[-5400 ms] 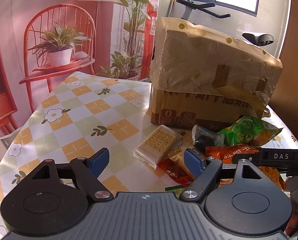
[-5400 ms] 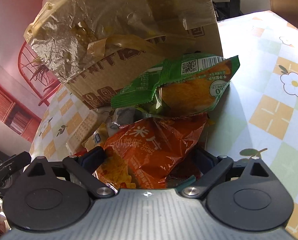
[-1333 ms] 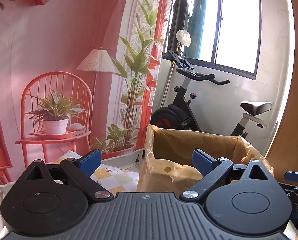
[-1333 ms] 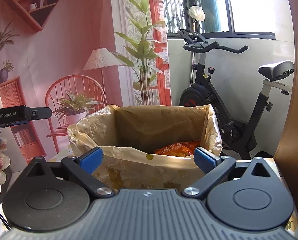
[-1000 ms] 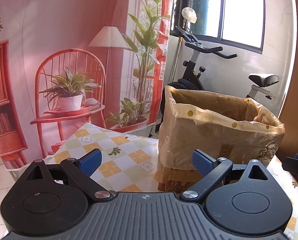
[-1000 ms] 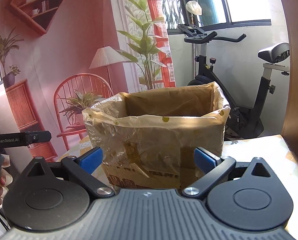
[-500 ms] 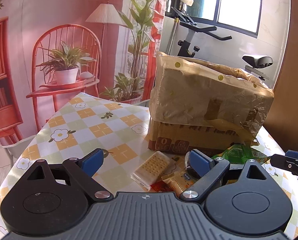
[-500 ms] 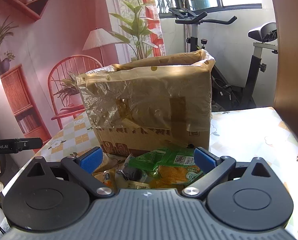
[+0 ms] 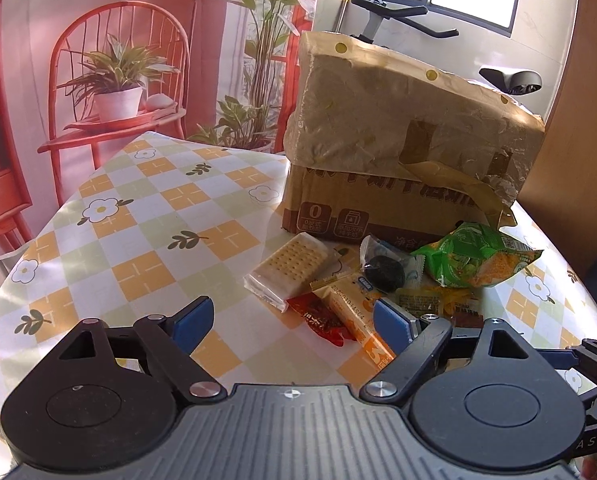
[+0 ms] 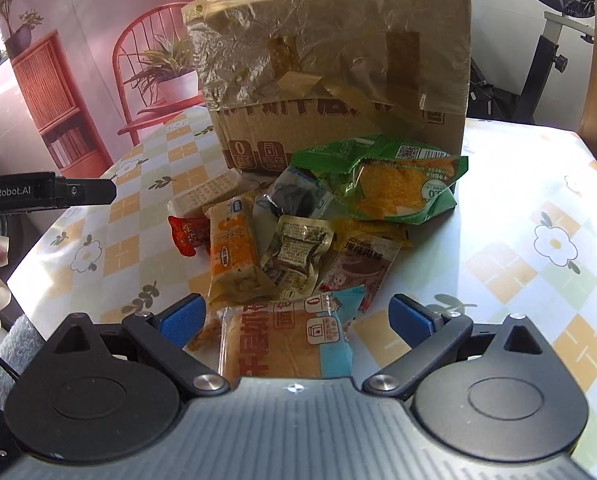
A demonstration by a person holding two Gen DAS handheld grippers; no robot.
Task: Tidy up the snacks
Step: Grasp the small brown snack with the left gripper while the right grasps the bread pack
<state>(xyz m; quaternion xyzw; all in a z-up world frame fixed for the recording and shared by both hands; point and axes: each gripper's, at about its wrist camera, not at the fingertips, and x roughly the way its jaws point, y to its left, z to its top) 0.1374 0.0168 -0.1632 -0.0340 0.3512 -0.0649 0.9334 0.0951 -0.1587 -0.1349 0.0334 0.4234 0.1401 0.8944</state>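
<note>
Right wrist view: both grippers (image 10: 296, 312) gape empty over crinkly foil snack packets (image 10: 298, 248)

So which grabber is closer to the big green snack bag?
Probably the right. The right gripper faces the green snack bag across the snack pile. The left gripper sits off to its left, over the red and orange packets.

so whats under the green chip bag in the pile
The green chip bag overlaps the clear packet with a dark snack on one side, and its far edge meets the cardboard box. Whatever lies beneath its middle is covered.
</note>
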